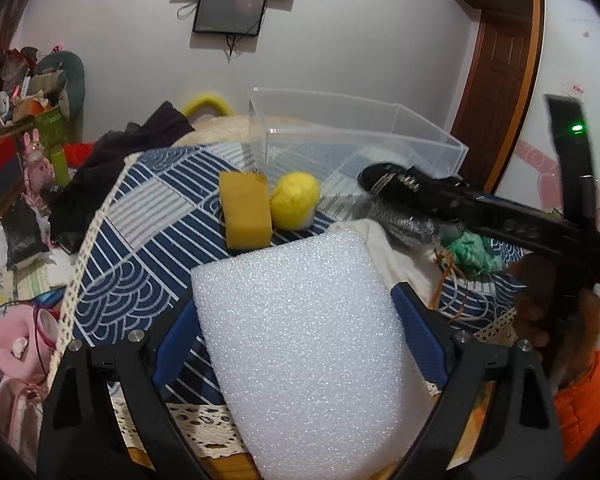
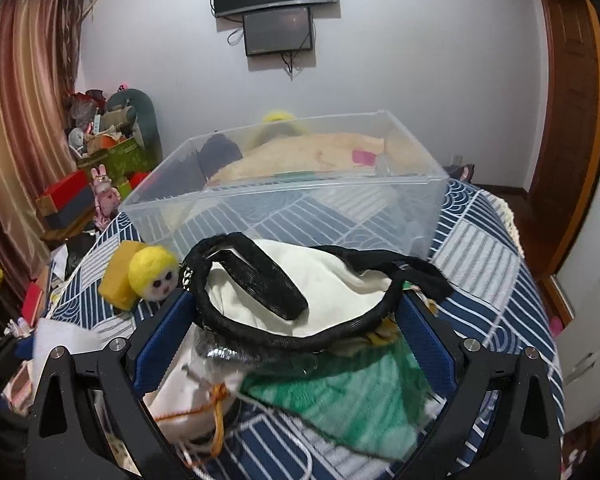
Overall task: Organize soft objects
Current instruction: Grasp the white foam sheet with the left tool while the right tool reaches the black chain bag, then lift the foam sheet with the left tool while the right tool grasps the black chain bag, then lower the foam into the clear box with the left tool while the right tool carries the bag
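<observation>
White foam sheet (image 1: 300, 340) upright between blue pads, yellow sponge block (image 1: 246, 210) touching yellow-haired doll head (image 1: 296, 198) on blue patterned cloth, black strap (image 2: 284, 300) over cream fabric (image 2: 320, 280), green knit (image 2: 340, 396) beside it, clear plastic bin (image 2: 292, 200) behind.

Both wrist cameras sit low and close over the blue-and-white patterned tablecloth (image 1: 140, 216), facing the far white wall. They share the clear plastic storage box (image 1: 364, 140), yellow rectangular sponge (image 1: 246, 212) and yellow-haired doll head (image 2: 154, 274).
</observation>
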### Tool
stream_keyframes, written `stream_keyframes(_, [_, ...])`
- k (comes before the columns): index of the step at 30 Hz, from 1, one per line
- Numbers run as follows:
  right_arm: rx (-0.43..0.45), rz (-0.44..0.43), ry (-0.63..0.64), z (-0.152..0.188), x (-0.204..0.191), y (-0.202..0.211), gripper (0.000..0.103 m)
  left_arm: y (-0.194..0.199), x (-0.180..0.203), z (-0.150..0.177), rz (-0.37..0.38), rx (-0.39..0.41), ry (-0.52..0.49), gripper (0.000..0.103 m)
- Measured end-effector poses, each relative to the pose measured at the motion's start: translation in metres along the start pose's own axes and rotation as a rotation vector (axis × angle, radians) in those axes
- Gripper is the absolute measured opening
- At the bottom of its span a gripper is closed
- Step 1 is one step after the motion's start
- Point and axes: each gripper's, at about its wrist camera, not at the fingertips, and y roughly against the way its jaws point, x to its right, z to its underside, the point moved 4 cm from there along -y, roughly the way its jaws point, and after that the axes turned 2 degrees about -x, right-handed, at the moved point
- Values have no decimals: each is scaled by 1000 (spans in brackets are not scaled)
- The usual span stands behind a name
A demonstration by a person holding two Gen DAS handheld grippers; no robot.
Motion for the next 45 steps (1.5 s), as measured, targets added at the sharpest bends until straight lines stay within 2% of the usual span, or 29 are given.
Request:
stream_keyframes(5, [14,23,34,-2,-5,-1,98,8,0,-7,10,31,-2,92])
stream_keyframes(7, [10,21,41,-1,-3,-2,82,10,1,-9,10,38,-4,92])
stream_keyframes(8, [7,18,42,-1,-2,-2,78,11,2,-10,11,42,-4,92])
stream_keyframes(12, [-5,-9,27,-2,2,-2,33,14,1,-13,8,52,-4,92])
stream_keyframes(15, [-11,-40,20,-1,5,2,12,16,-1,-16,9,60,-2,92])
stream_keyframes(23, [60,-50,33,-7,6,26,10,31,-4,-42,2,136,-8,92])
stream_keyframes(33, [174,-41,18,-28,17,61,9,34,4,-97,39,220,-34,92])
stream_keyframes(39, [231,-17,51,-45,13,74,8,21,2,-125,49,220,-29,92])
stream_keyframes(41, [241,-1,60,-50,14,73,7,16,0,-134,55,216,-18,92])
stream_keyframes(42, [243,1,65,-53,13,73,3,14,0,-139,64,213,-14,92])
stream_keyframes(45, [262,9,74,-66,13,73,3,4,1,-152,58,207,-25,92])
